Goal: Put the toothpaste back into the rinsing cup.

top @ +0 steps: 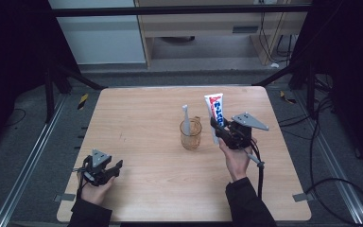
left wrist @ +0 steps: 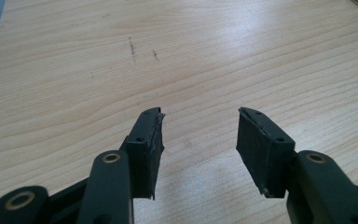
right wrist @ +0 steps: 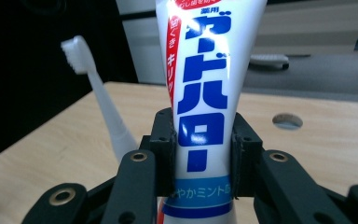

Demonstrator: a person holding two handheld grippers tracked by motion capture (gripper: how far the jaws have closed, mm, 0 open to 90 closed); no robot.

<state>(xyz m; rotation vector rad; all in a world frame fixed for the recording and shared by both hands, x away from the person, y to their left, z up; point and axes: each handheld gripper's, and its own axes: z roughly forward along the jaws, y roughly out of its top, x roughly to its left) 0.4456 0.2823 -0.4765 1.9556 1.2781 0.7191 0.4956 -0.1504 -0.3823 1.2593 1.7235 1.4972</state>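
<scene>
one toothpaste tube (right wrist: 204, 93) clamped upright in right gripper (right wrist: 203, 154), one toothbrush (top: 186, 119) in one cup (top: 190, 135), left gripper (left wrist: 200, 140) spread, empty

Right tool (right wrist: 204, 154) is clamping a toothpaste tube (right wrist: 205, 93) between its two black jaws, pads pressing on both sides of the lower body. Tube is standing upright, white with blue and red lettering and a light-blue band at the jaw line. To the tube's left, a white toothbrush (right wrist: 103, 107) is leaning, bristles up. Wooden tabletop (right wrist: 326, 149) is lying behind.
</scene>
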